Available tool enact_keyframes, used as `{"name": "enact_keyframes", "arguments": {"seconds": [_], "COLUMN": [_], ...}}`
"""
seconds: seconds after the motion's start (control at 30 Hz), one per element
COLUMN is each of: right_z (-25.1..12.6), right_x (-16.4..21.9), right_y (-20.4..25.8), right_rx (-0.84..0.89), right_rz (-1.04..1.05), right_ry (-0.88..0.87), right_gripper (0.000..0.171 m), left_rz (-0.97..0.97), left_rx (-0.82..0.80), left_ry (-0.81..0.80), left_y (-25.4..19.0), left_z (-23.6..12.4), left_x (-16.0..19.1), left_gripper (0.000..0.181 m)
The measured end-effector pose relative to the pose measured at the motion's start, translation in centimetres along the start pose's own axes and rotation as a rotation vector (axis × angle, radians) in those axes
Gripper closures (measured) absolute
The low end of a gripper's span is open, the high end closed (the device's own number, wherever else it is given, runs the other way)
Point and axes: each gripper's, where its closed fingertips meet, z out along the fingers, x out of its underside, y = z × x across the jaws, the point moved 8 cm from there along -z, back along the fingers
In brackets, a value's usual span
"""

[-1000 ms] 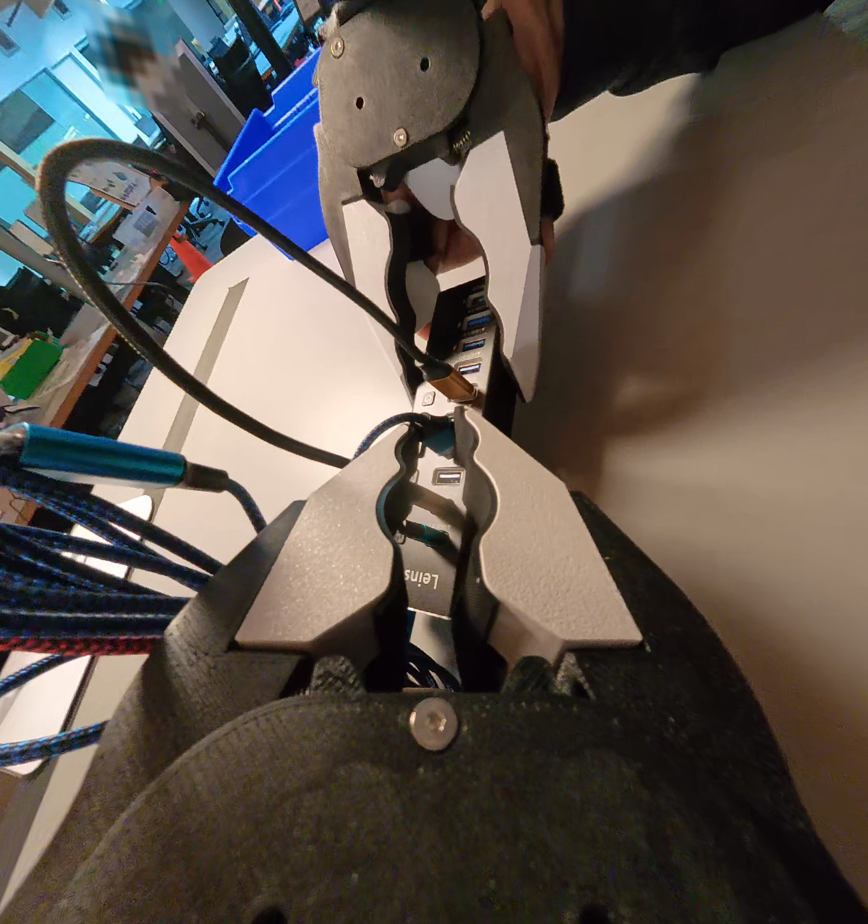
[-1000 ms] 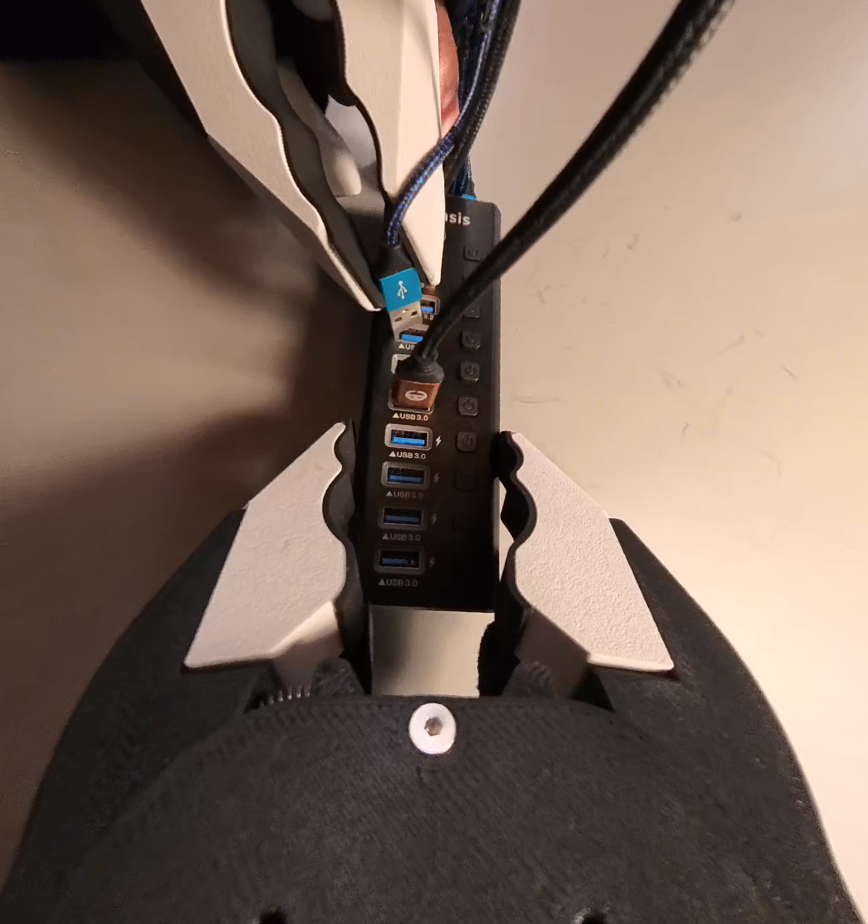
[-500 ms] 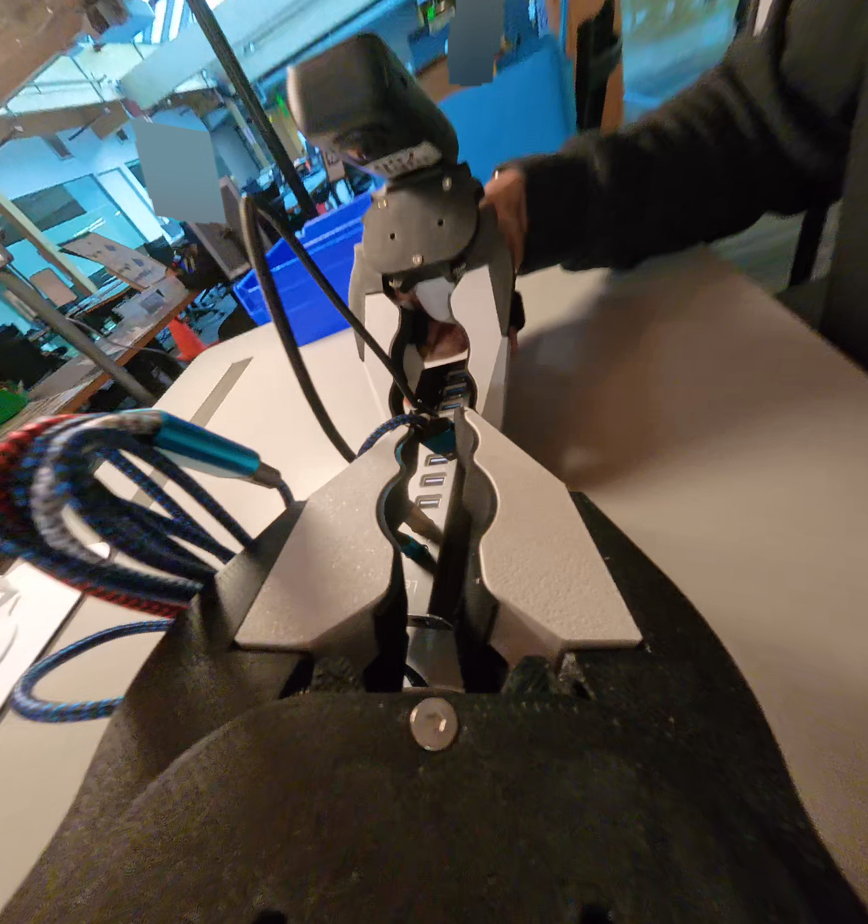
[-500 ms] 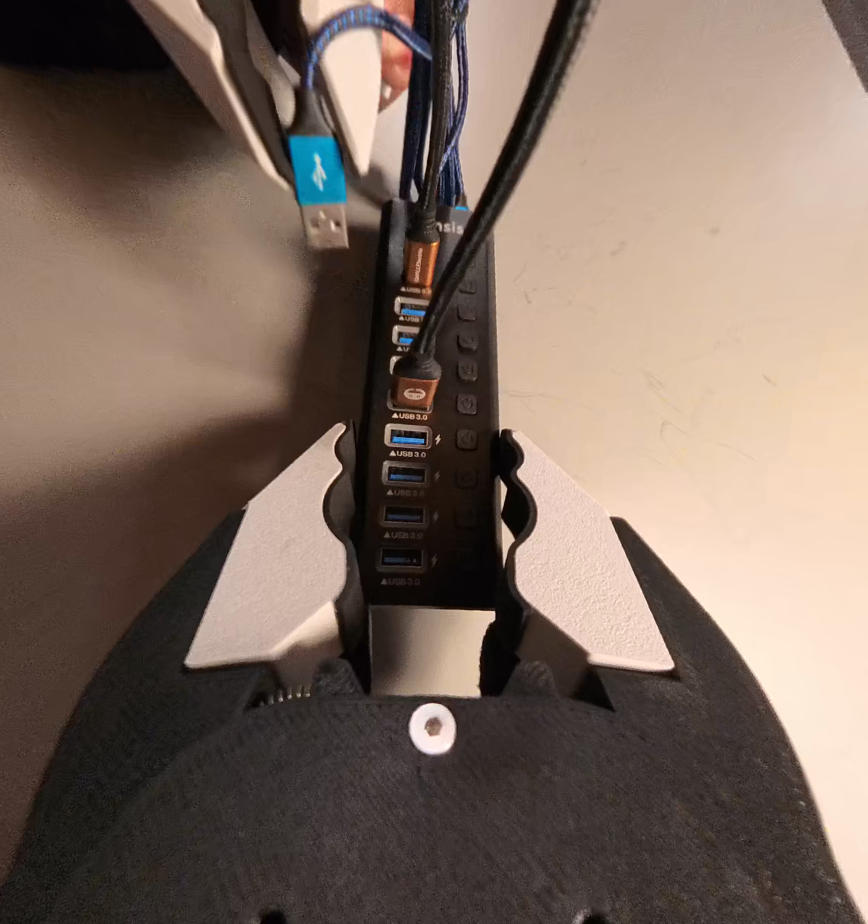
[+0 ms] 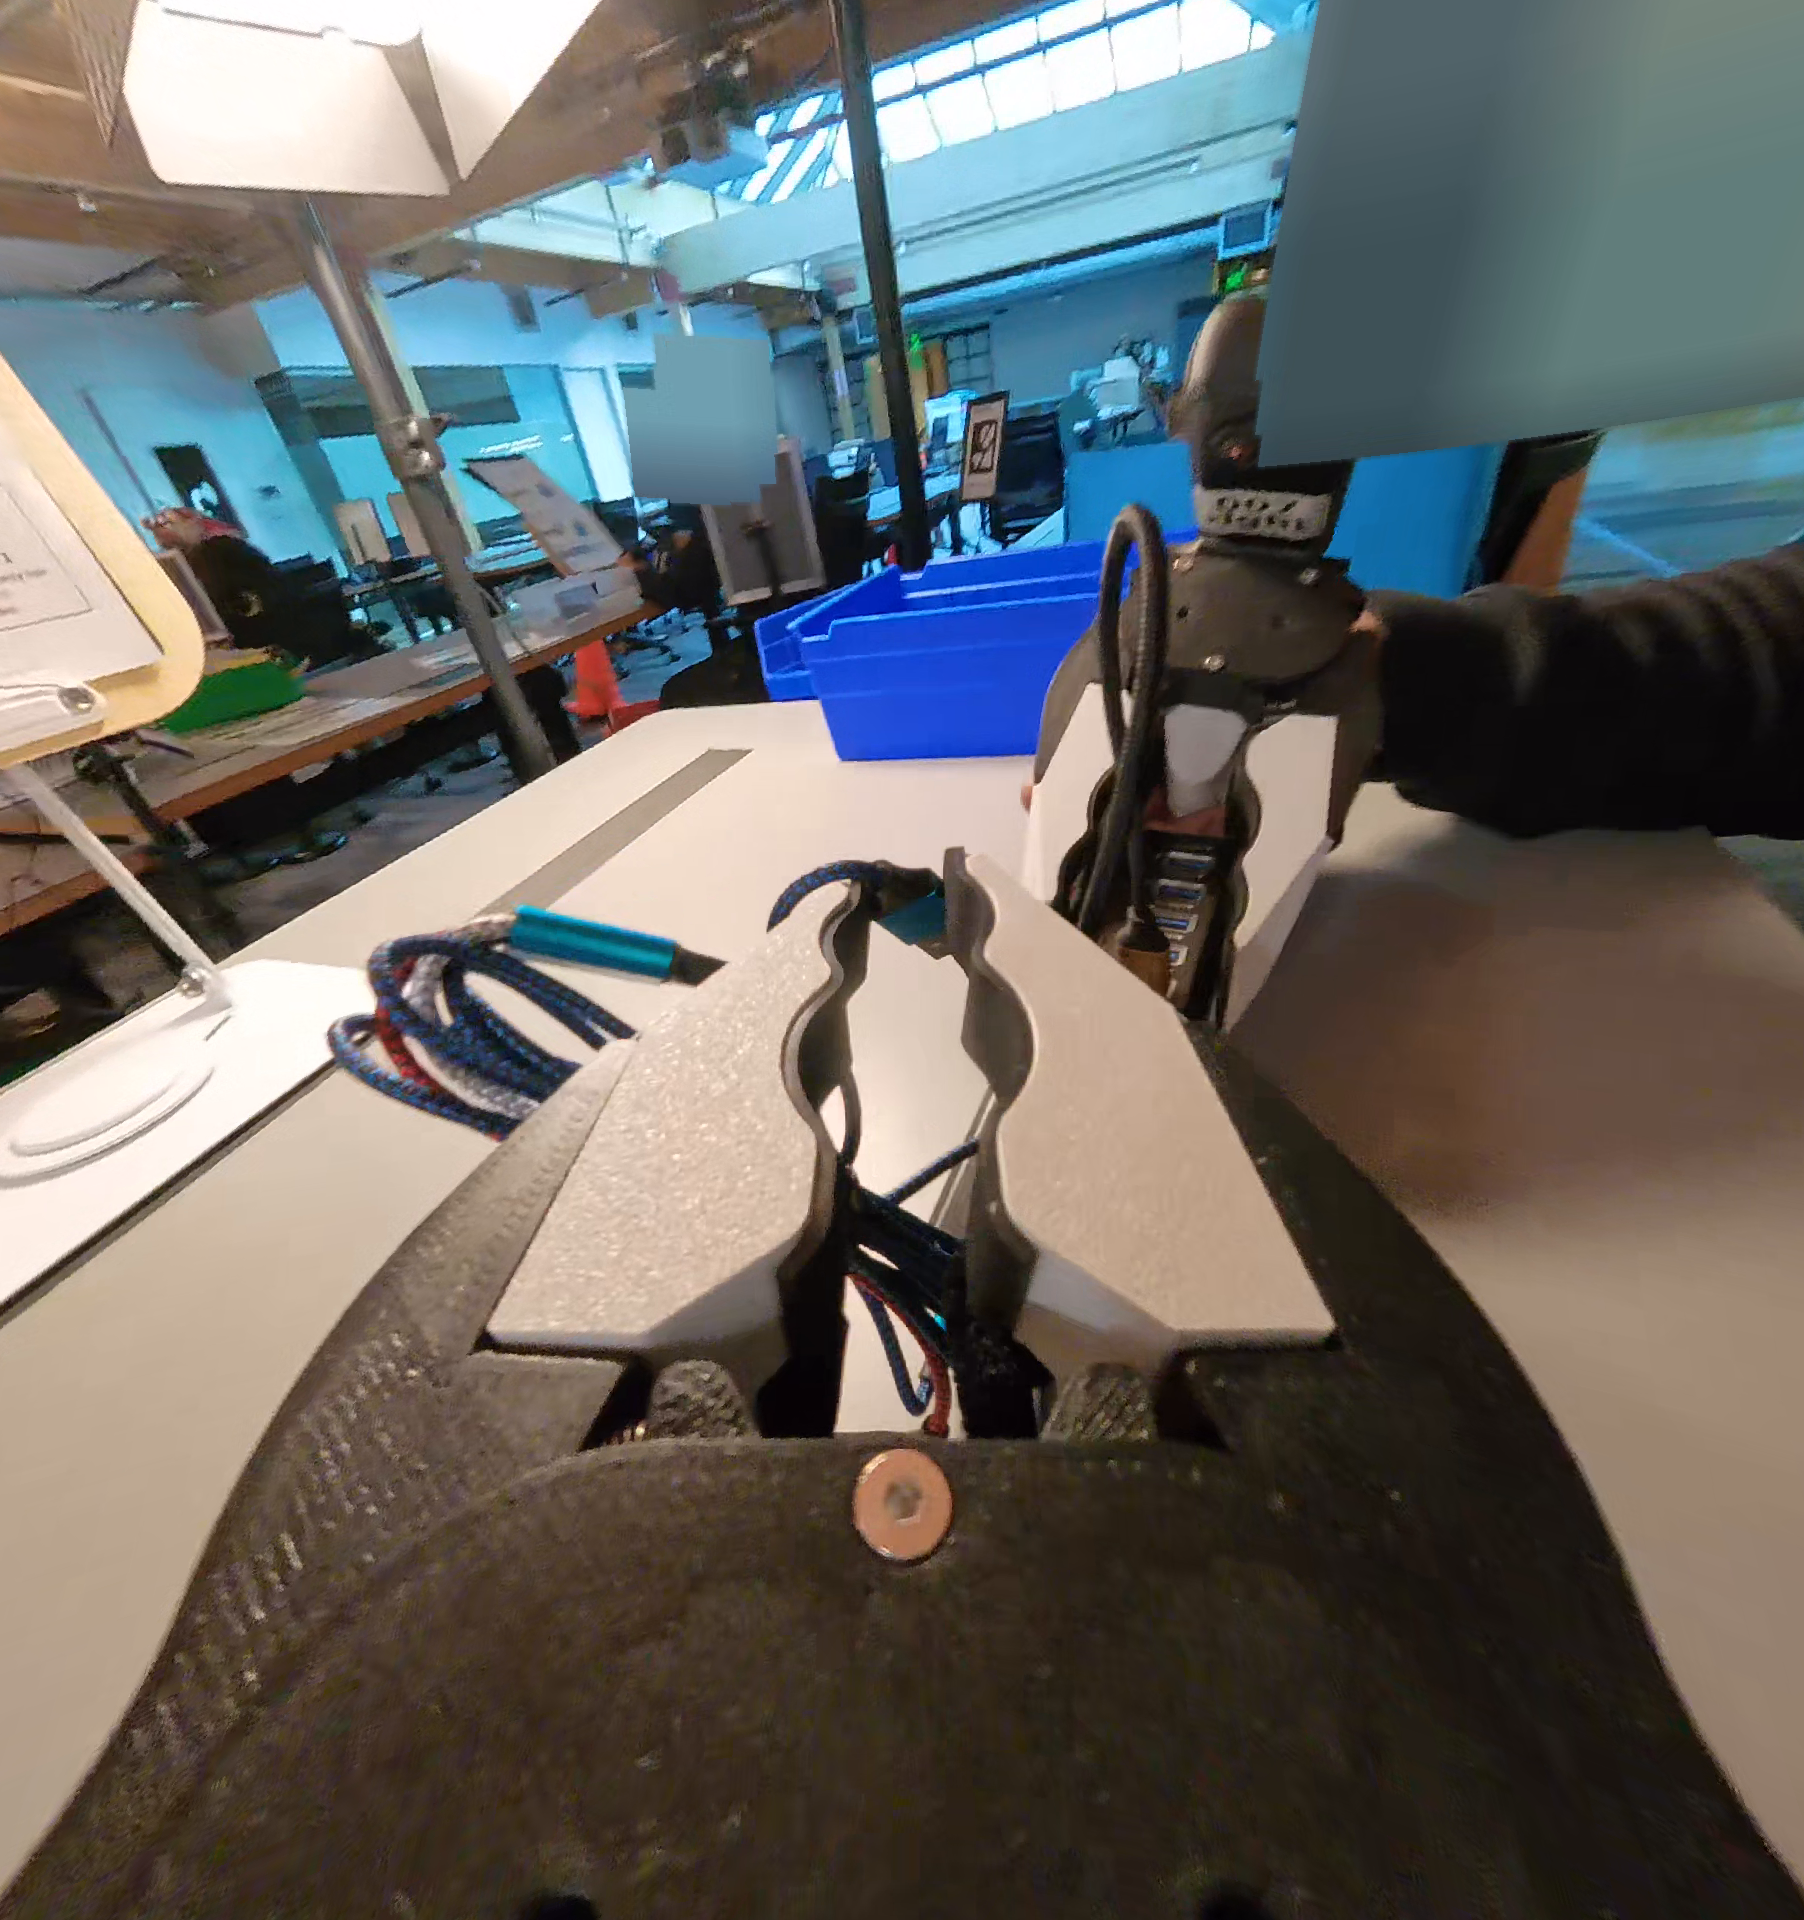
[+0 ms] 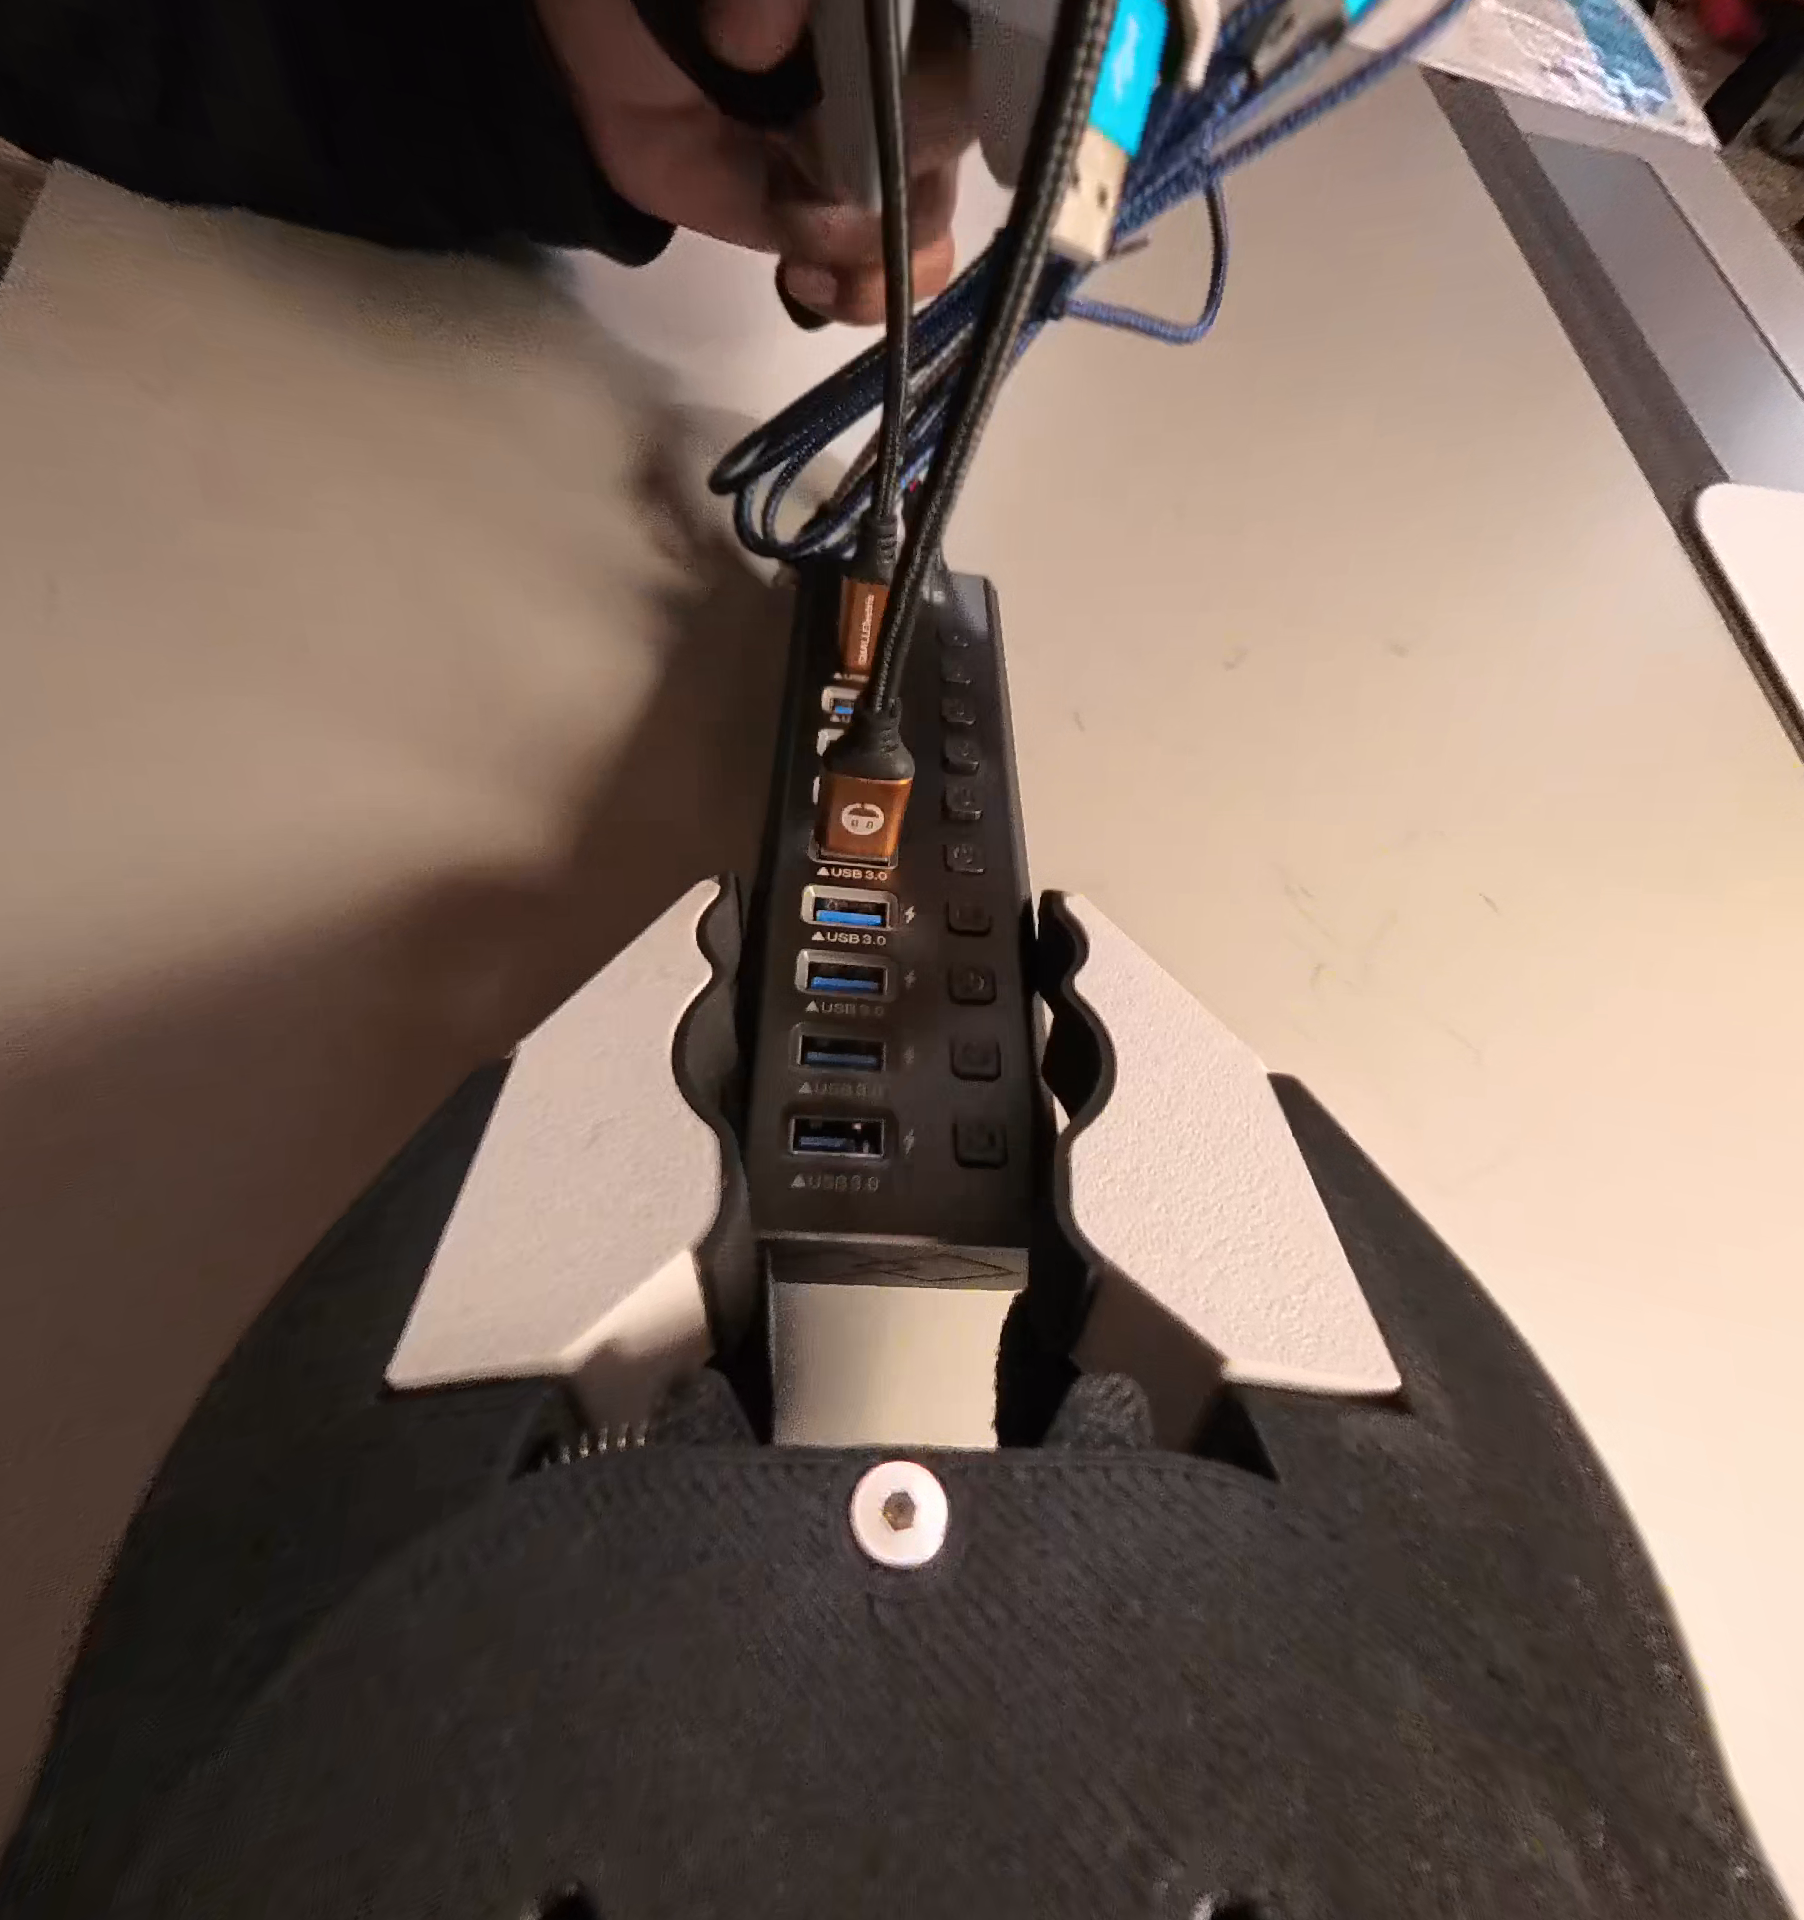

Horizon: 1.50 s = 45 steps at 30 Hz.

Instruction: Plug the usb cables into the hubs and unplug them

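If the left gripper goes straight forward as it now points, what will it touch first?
Probably the right gripper, which clamps the black hub just ahead and slightly right of the left gripper. Depth is unclear; it might pass alongside.

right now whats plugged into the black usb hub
Two orange-cased plugs on black cables sit in the hub; four near ports are empty. The ports between the plugs are partly covered.

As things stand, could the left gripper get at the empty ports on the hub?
Probably not yet: the left gripper is shut on a blue plug and lifted off the hub, whose near ports sit between the right gripper's fingers.
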Motion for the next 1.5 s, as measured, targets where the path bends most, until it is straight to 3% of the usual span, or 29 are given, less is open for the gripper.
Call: {"name": "enact_keyframes", "arguments": {"seconds": [0.27,0.53,0.7,0.87,1.17,1.33,1.5], "right_z": [0.1,0.4,0.0,0.3,1.7,-0.5,-3.3], "right_x": [0.2,0.1,-0.7,-1.0,1.4,1.8,4.1], "right_y": [-0.1,0.0,-0.1,-0.5,-0.4,-0.6,0.3], "right_rx": [-0.071,-0.162,-0.214,-0.251,-0.236,-0.094,0.014], "right_rz": [0.002,-0.026,-0.059,-0.053,-0.035,0.021,0.101], "right_ry": [-0.016,-0.042,-0.039,-0.077,0.025,0.046,0.117], "right_gripper": [0.115,0.115,0.116,0.119,0.120,0.121,0.104], "left_rz": [0.303,0.167,0.089,0.193,0.259,0.228,0.179], "left_rx": [0.130,0.389,0.392,0.348,0.294,0.295,0.311], "left_ry": [0.216,0.219,0.236,0.315,0.364,0.354,0.340], "left_y": [-2.0,-1.7,-2.1,-3.0,-3.6,-3.5,-3.3], "left_z": [2.6,3.2,3.4,3.7,4.4,4.2,4.1], "left_x": [1.7,1.8,2.2,2.3,3.1,3.3,3.7], "left_gripper": [0.163,0.163,0.163,0.163,0.163,0.163,0.163]}}
